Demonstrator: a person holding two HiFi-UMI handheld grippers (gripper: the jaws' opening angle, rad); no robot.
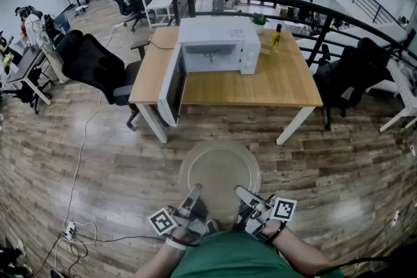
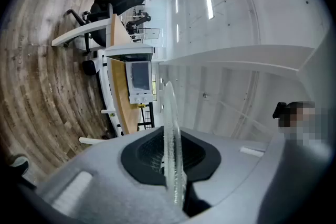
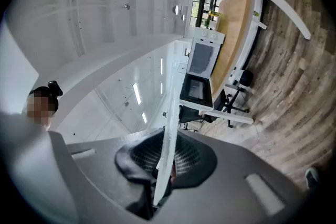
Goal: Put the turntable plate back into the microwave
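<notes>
Both claws pinch the near rim of the glass turntable plate [image 1: 219,169]; the left gripper [image 1: 193,195] clamps its left side and the right gripper [image 1: 246,195] its right, jaws narrow on the thin edge; the plate hangs roughly level above the wooden floor [image 1: 117,159], well short of the table [image 1: 273,84]; on that table stands the white microwave [image 1: 218,42], its door [image 1: 171,84] swung open.
</notes>
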